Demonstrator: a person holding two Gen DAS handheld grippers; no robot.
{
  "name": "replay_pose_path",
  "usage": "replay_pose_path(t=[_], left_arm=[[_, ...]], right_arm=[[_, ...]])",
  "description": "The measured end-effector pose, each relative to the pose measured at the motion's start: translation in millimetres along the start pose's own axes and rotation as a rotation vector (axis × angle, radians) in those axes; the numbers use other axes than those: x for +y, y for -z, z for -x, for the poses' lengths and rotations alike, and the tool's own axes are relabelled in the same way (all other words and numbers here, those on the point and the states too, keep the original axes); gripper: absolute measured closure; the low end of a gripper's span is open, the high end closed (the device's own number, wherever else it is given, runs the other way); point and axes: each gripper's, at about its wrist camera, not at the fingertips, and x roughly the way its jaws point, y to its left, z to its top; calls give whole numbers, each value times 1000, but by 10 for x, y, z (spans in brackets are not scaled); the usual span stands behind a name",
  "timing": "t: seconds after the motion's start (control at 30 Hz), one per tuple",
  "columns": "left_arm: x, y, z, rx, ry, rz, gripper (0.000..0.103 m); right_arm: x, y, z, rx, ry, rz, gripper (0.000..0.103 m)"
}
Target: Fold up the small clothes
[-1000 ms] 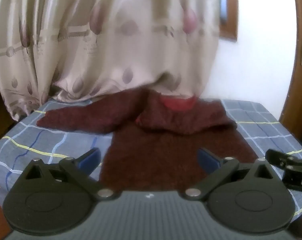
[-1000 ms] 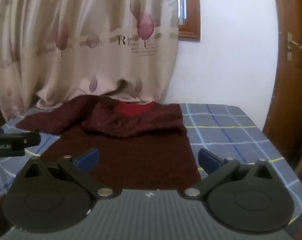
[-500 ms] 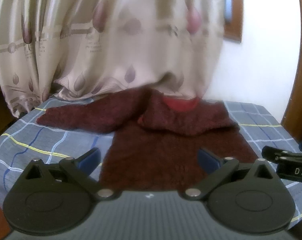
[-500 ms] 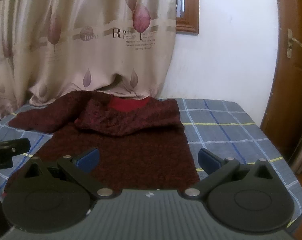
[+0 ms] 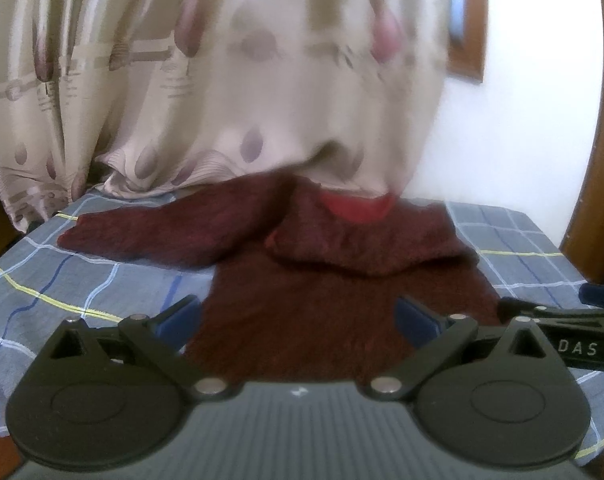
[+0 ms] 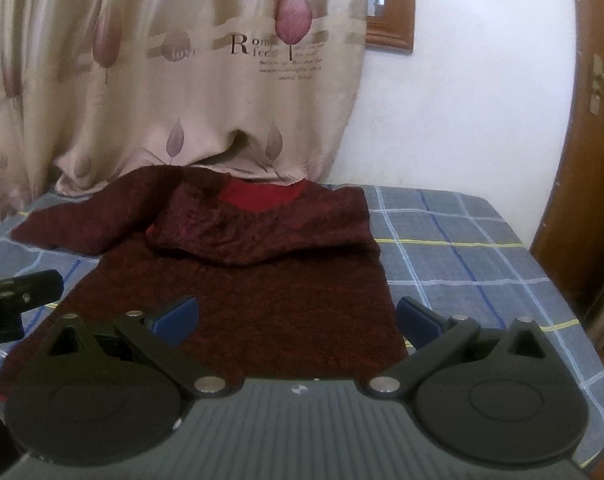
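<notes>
Gaping wide and gripping nothing, left gripper (image 5: pixel 298 320) and right gripper (image 6: pixel 298 320), both hovering over the near hem of the dark red sweater (image 6: pixel 254 288). Lying flat on the checked bedsheet (image 6: pixel 462 248), one sleeve folded across the chest, curtain (image 6: pixel 182 80) hanging behind.

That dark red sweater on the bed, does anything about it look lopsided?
Yes. On the sweater, one sleeve is folded across the chest, while the other sleeve lies stretched out sideways on the checked bedsheet.

Each gripper, left (image 5: pixel 298 318) and right (image 6: pixel 297 318), has blue fingertip pads (image 6: pixel 178 314), black linkage arms with silver rivets, round black discs and a ribbed grey body; white lettering, seemingly "DAS", marks one side.
</notes>
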Motion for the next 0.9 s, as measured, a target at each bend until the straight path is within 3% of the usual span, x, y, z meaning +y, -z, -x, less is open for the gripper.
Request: replay_pose_path(t=[0.57, 0.77, 0.9], left_arm=[[39, -32, -312, 12, 14, 49, 0], [2, -46, -390, -8, -28, 2, 0], [12, -75, -482, 18, -11, 2, 0]], right_arm=[[-38, -137, -473, 66, -5, -15, 0], [-40, -151, -579, 86, -15, -17, 0], [-34, -155, -639, 98, -18, -16, 0]])
